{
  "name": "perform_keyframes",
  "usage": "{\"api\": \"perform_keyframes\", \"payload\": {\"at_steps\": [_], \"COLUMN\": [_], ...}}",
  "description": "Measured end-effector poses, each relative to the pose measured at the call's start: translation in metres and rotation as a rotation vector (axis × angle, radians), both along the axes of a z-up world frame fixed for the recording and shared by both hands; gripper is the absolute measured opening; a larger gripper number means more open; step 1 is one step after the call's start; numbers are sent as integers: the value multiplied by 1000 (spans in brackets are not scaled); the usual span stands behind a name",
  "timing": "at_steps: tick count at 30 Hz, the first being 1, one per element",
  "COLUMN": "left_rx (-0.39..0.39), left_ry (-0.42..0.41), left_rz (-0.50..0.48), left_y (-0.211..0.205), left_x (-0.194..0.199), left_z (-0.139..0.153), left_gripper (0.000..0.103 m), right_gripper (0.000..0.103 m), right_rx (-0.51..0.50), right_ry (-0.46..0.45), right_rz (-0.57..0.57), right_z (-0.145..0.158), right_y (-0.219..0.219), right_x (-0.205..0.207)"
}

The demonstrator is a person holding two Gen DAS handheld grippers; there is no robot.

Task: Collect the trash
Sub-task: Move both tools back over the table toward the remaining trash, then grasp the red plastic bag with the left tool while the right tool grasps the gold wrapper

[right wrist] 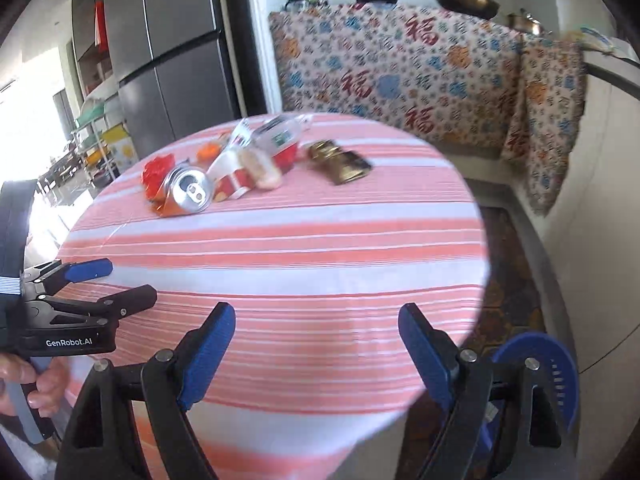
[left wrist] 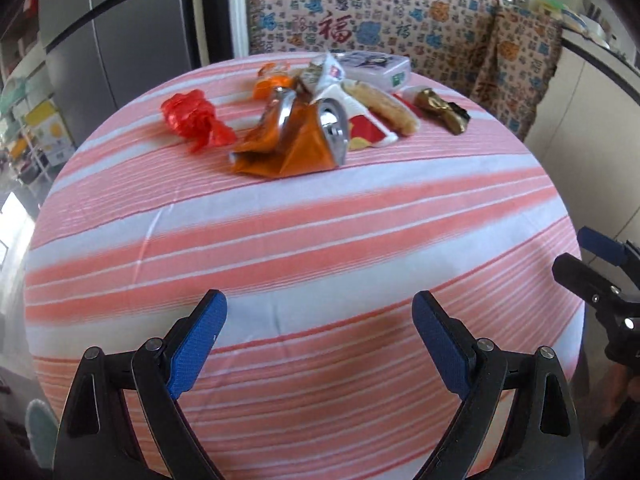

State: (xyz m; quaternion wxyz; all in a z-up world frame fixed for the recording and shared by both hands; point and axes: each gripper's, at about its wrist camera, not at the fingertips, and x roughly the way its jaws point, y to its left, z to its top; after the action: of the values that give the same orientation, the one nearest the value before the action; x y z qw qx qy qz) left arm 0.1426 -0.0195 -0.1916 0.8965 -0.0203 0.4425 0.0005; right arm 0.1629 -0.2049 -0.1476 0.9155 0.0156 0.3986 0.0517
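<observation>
- Nearest us, the left gripper (left wrist: 319, 344) hangs over the near half of the striped tablecloth (left wrist: 280, 240), its blue pads spread wide with nothing between them.
- The right gripper (right wrist: 316, 344) is likewise spread and empty, over the table's near edge.
- The trash sits well apart from both, heaped at the far side of the table.
- In front of the heap lies a crushed drink can (right wrist: 190, 194) on its side; we judge it light, stiff and slick, best pinched across its dented body.
- The red plastic bag (left wrist: 194, 118) and orange wrapper (left wrist: 276, 152) look soft and crinkly; any raised fold should do.
- The gold wrapper (right wrist: 340, 160) lies a little off to the right, alone.
- A blue basket (right wrist: 560, 372) stands on the floor beside the table; we cannot see what it holds.
</observation>
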Motion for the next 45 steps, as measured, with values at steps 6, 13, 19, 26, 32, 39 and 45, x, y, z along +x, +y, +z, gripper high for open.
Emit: {"api": "perform_keyframes", "payload": {"at_steps": [6,13,19,26,32,39,45], "left_rx": [16,44,-42,-175,-179,-230,-157], "left_ry": [8,33,-22,-30,42,74,44], "left_rz": [31,19,93,261,300,278,182], "left_y": [26,29,66,133,136,136,130], "left_x": [8,12,20,86,152,165,134], "left_z": [-2,-3,26,50,31,11,41], "left_gripper": [99,102,102,101,100,46,45], "right_gripper": [86,86,87,90,92,92,92], "right_rx": [-31,-44,-92,-97,-95,-95,-95], "right_ry": [58,114,97,89,81,56,52], "right_rz": [10,2,3,8,24,16,18], "right_z": [-10,-29,-29,-29,-31,-32,-32], "right_y": [28,36,43,44,43,44,45], "right_x": [17,35,35,39,44,40,40]}}
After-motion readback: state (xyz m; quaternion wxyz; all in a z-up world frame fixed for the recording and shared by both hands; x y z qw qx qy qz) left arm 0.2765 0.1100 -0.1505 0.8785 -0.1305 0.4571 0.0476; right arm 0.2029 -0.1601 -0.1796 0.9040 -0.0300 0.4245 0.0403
